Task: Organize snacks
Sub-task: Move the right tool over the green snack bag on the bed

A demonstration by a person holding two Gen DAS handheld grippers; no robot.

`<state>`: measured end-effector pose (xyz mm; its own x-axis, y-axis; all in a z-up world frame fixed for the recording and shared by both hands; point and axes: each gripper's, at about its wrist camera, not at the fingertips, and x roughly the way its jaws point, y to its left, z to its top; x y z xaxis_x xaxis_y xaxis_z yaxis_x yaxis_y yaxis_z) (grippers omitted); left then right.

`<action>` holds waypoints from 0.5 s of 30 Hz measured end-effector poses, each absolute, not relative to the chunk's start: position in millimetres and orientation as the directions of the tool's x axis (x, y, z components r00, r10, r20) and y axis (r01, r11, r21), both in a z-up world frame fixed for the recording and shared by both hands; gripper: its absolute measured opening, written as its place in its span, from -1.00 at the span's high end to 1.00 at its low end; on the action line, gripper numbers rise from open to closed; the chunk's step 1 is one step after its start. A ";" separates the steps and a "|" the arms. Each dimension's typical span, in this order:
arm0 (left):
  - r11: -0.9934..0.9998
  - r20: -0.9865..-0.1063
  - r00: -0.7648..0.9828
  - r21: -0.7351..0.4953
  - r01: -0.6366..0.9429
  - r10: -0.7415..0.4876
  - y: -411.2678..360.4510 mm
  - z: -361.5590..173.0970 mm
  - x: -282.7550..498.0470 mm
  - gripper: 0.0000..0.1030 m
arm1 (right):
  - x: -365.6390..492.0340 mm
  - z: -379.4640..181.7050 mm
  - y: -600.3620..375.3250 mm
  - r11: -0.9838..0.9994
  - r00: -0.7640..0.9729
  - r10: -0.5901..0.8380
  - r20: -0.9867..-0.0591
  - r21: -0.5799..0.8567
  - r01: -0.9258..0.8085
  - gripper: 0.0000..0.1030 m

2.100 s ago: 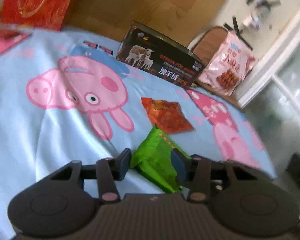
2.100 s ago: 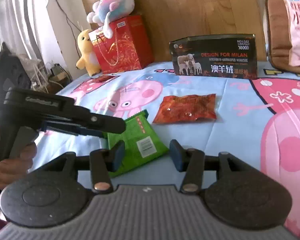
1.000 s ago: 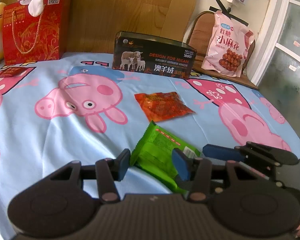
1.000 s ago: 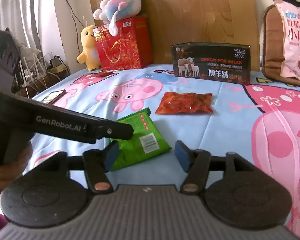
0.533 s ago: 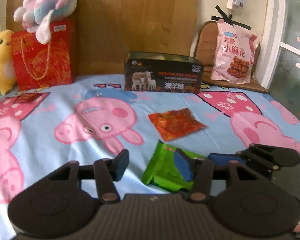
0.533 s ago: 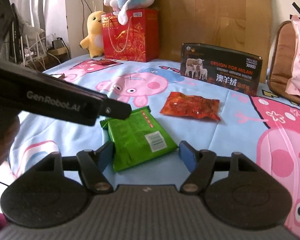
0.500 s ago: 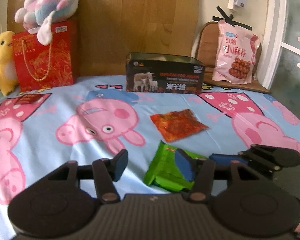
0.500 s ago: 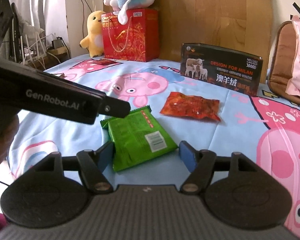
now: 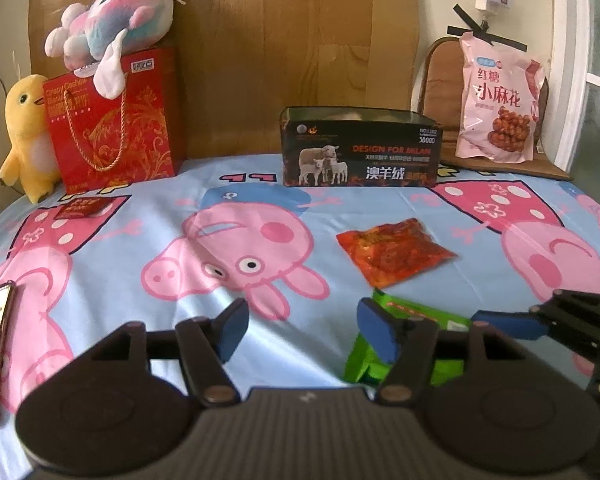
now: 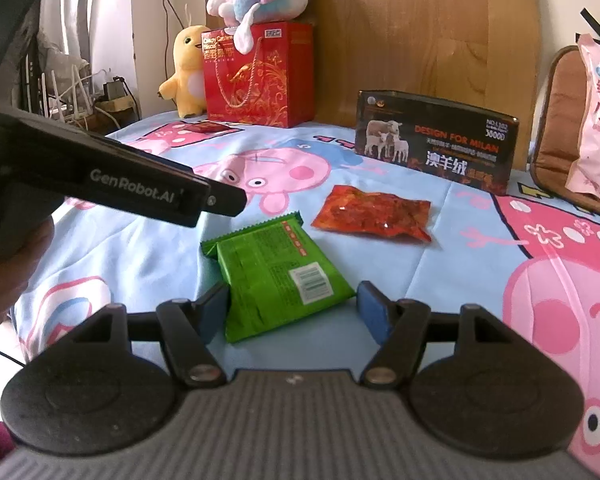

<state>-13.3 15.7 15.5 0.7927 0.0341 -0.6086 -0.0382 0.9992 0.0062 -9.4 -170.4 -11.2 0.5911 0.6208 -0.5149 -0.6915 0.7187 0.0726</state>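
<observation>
Jaws on left gripper opening empty, right gripper released around green packet.

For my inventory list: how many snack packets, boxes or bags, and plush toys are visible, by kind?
Snack packets: 4: green, orange-red, small red, pink.
Box and gift bag: 2: dark box, red bag.
Plush toys: 2: yellow, pink-blue.
Total: 8

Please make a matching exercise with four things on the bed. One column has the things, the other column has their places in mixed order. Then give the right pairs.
Things:
1 green packet
2 orange-red packet
3 plush fish
4 pink bag

Places:
A on the red gift bag
B on the chair
C lying between the green packet and the dark box
D nearest the cameras

Pairs: 1-D, 2-C, 3-A, 4-B
</observation>
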 end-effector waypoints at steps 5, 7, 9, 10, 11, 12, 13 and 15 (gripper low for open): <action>0.999 -0.618 0.786 -0.002 -0.037 0.028 17.6 13.9 -11.9 -0.24 | -9.4 -11.6 -172.0 0.718 0.589 0.625 -0.513 0.081 -0.692 -0.39; 0.999 -0.619 0.785 0.000 -0.040 0.031 18.1 13.5 -11.8 -0.26 | -9.5 -11.5 -171.9 0.718 0.588 0.625 -0.512 0.082 -0.691 -0.39; 0.999 -0.621 0.783 -0.001 -0.041 0.032 19.0 13.0 -11.6 -0.26 | -8.9 -11.6 -172.4 0.716 0.587 0.627 -0.512 0.084 -0.693 -0.39; 0.999 -0.621 0.783 0.000 -0.041 0.032 19.9 12.8 -11.2 -0.26 | -8.9 -11.6 -172.5 0.716 0.587 0.627 -0.512 0.084 -0.693 -0.39; 0.999 -0.622 0.783 0.000 -0.042 0.033 19.8 12.7 -11.1 -0.26 | -8.8 -11.6 -172.4 0.716 0.587 0.628 -0.512 0.084 -0.693 -0.39; 0.999 -0.622 0.782 0.000 -0.042 0.033 19.7 12.5 -11.0 -0.26 | -8.9 -11.5 -172.5 0.716 0.586 0.628 -0.512 0.085 -0.693 -0.39; 0.999 -0.623 0.782 0.001 -0.040 0.032 20.1 12.3 -10.5 -0.26 | -8.9 -11.6 -172.5 0.716 0.586 0.628 -0.512 0.085 -0.693 -0.39; 0.999 -0.624 0.780 0.002 -0.038 0.031 20.1 12.1 -10.2 -0.26 | -8.9 -11.5 -172.3 0.716 0.586 0.628 -0.512 0.085 -0.693 -0.39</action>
<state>-10.2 20.1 12.1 0.7805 0.0311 -0.6244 -0.0384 0.9993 0.0018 -8.9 -172.3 -11.5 0.5858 0.6280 -0.5123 -0.6933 0.7157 0.0846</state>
